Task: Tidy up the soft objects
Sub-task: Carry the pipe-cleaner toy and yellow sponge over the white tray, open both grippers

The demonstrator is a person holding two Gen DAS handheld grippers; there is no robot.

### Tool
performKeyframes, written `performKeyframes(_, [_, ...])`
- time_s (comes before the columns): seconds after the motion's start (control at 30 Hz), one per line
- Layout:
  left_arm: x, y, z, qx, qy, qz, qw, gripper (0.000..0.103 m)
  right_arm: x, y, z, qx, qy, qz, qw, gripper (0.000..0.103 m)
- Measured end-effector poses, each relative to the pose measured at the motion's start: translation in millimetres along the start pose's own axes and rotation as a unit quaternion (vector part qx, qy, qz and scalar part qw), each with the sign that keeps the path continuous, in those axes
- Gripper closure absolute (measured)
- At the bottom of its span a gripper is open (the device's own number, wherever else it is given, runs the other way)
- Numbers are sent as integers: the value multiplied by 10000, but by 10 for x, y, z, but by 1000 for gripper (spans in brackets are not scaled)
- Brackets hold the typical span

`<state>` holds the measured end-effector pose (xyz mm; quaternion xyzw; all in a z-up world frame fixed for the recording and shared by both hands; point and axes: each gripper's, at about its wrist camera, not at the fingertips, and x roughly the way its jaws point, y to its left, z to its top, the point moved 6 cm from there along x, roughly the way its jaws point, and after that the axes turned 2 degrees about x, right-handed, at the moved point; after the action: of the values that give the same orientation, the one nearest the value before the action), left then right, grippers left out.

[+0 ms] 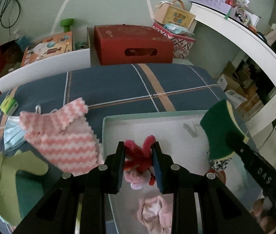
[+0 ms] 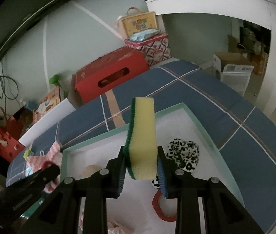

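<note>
My left gripper [image 1: 138,154] is shut on a fuzzy red and pink toy [image 1: 138,159], held over a white box with a mint-green rim [image 1: 130,115]. My right gripper [image 2: 141,161] is shut on a yellow sponge with a green scouring side [image 2: 142,142], upright above the same box [image 2: 202,120]. That sponge [image 1: 221,130] also shows at the right of the left wrist view. Inside the box lie a leopard-print scrunchie [image 2: 184,154], a red tape ring [image 2: 161,206] and a pale pink soft item [image 1: 155,212].
The box sits on a blue plaid bed cover [image 1: 118,83]. Left of it lie a pink zigzag cloth [image 1: 64,140], a blue face mask [image 1: 11,134], a light green cloth [image 1: 5,175] and a small green packet [image 1: 9,104]. A red carton [image 1: 132,44] stands behind.
</note>
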<state>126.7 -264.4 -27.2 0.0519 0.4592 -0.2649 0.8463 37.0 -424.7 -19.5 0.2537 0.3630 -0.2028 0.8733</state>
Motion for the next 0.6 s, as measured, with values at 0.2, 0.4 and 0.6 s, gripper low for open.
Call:
performKeyframes(0.2, [217, -39, 42, 67, -11, 6, 10000, 75, 110, 23, -65, -66, 157, -52, 9998, 72])
performKeyframes(0.4, [289, -24, 60, 43, -3, 125, 9999, 46, 144, 35, -80, -87, 223, -24, 9997, 72])
performKeyframes(0.6, [163, 57, 112, -180, -74, 79, 9998, 24, 32, 44, -39, -95, 88, -85, 9999, 59])
